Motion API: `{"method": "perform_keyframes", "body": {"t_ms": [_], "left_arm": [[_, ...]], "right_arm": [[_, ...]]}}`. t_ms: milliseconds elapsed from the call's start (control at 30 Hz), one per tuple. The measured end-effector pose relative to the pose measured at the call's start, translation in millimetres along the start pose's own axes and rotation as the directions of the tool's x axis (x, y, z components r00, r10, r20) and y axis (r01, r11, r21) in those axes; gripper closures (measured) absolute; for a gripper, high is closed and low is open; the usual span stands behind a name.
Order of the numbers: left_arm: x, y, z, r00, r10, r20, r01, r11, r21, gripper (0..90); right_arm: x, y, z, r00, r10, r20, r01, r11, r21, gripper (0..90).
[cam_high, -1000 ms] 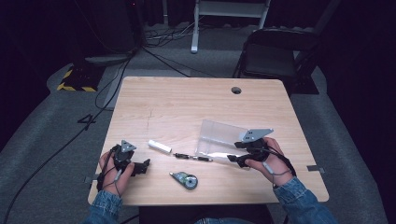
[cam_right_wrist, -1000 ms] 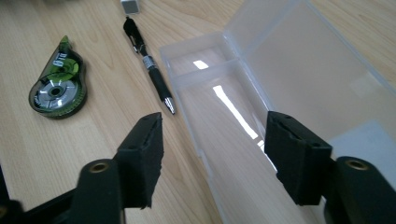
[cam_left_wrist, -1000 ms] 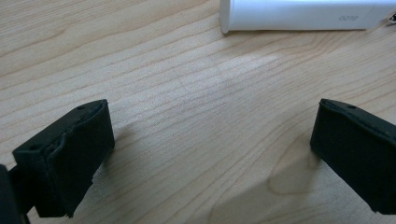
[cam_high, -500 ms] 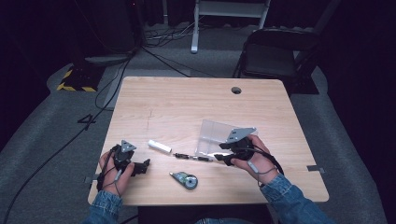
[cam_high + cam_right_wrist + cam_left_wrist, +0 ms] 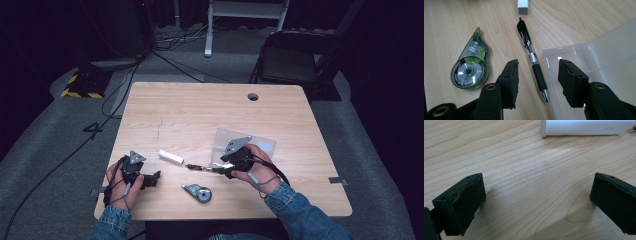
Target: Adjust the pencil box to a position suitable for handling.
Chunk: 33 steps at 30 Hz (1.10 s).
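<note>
I am holding my right gripper (image 5: 537,82) with jaws apart over the black pen (image 5: 532,58) lying beside the clear box (image 5: 599,65), while my left gripper (image 5: 536,202) is resting wide open near the white stick (image 5: 584,127)
</note>
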<state>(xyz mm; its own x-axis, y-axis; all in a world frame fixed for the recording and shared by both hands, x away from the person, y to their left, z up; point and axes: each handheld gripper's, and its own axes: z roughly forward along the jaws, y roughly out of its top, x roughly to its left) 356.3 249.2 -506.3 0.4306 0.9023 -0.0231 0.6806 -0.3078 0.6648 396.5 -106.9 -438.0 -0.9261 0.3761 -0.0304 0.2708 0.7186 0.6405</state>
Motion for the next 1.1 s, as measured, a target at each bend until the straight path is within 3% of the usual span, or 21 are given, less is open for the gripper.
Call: {"method": "perform_keyframes", "body": {"t_ms": [367,667,767,1100], "left_arm": [[0.3,0.1,0.1,1.0000,0.001,0.005,-0.001,1.0000,0.001,0.2],[0.3,0.1,0.1,1.0000,0.001,0.005,-0.001,1.0000,0.001,0.2],[0.3,0.1,0.1,1.0000,0.001,0.005,-0.001,1.0000,0.001,0.2],[0.3,0.1,0.1,1.0000,0.001,0.005,-0.001,1.0000,0.001,0.2]], "right_arm": [[7.5,7.7,31.2,0.9978,-0.057,-0.034,0.059,0.995,0.084,61.0],[5.3,6.4,41.9,0.9974,-0.056,-0.046,0.060,0.993,0.100,60.7],[6.4,6.6,44.6,0.9960,-0.076,-0.047,0.080,0.992,0.102,60.5],[5.9,6.9,47.7,0.9950,-0.098,-0.023,0.100,0.990,0.103,60.5]]}}
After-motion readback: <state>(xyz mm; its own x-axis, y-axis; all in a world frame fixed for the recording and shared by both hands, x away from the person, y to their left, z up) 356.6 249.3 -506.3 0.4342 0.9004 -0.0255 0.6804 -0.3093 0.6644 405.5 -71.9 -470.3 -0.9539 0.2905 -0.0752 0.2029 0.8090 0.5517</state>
